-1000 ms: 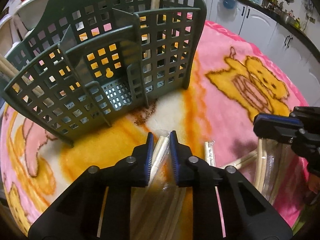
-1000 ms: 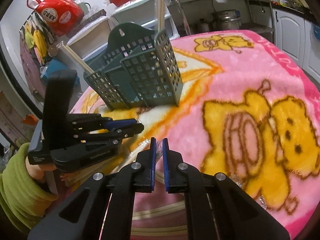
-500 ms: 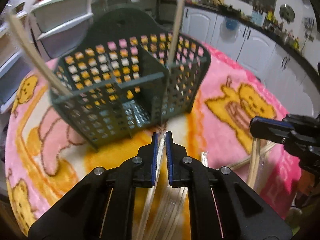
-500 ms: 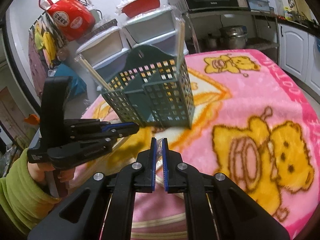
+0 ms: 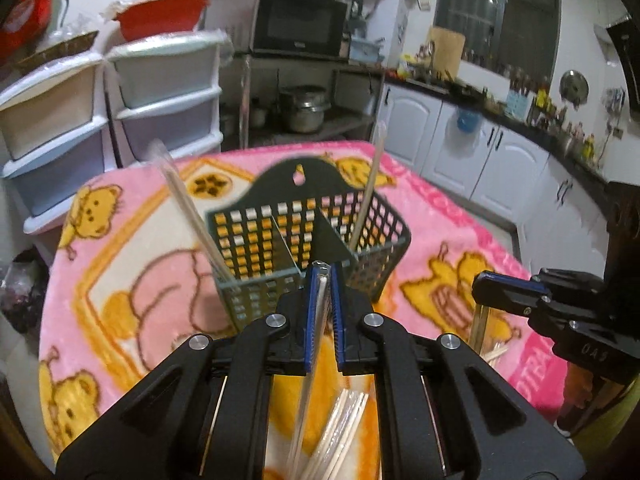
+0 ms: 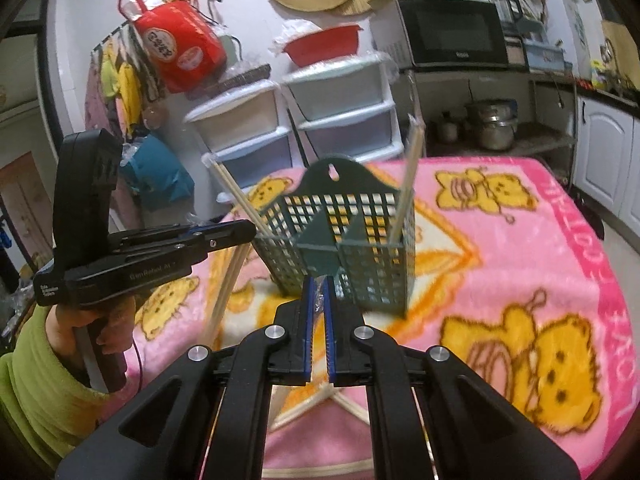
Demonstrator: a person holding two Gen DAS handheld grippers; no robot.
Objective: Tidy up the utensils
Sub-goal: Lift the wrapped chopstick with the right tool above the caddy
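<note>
Kitchen bench under a pink blanket (image 5: 420, 216): left claw (image 5: 321, 276) clamped on wrapped chopsticks (image 5: 316, 320), right claw (image 6: 319, 286) pinching another wrapper, next lowering into the caddy (image 5: 304, 240).

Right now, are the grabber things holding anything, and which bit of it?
The left gripper pinches a plastic-wrapped pair of wooden chopsticks at its top end. The right gripper pinches another wrapped pair by the crinkled wrapper end.

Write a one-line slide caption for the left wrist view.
Left gripper lifts a wrapped chopstick pair toward the green utensil basket on the pink blanket.
</note>
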